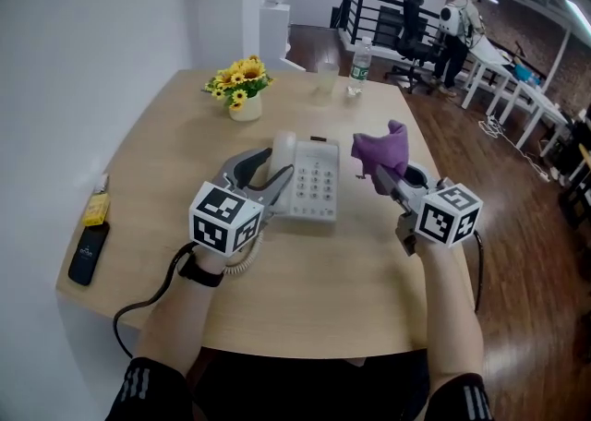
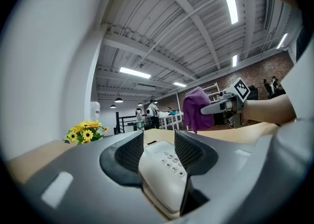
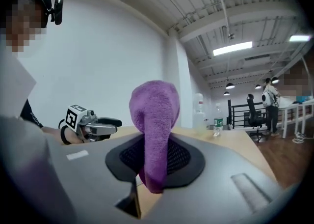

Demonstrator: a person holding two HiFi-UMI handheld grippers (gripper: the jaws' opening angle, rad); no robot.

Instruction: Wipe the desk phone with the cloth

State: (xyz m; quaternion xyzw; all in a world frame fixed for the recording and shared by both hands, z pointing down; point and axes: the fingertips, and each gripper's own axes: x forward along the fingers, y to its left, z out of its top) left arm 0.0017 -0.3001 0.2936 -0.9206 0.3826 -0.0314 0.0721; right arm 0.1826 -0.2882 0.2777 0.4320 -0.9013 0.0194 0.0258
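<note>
Now left gripper [image 2: 158, 153] clamping desk phone [image 1: 314, 190], right gripper [image 3: 154, 158] pinching cloth [image 3: 153, 104]

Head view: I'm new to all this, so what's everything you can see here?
table: 1, light wood, centre
phone: 1, white, mid-table
cloth: 1, purple, held up right of phone
flowers: 1 pot, yellow, far left of table
bottle: 1, clear, far edge
cup: 1, clear, left of bottle
gadget: 1, black, left edge
yellow item: 1, yellow, just beyond gadget
cooler: 1, white, behind table
left tool: 1, grey, jaws around phone
right tool: 1, grey, shut on cloth
</note>
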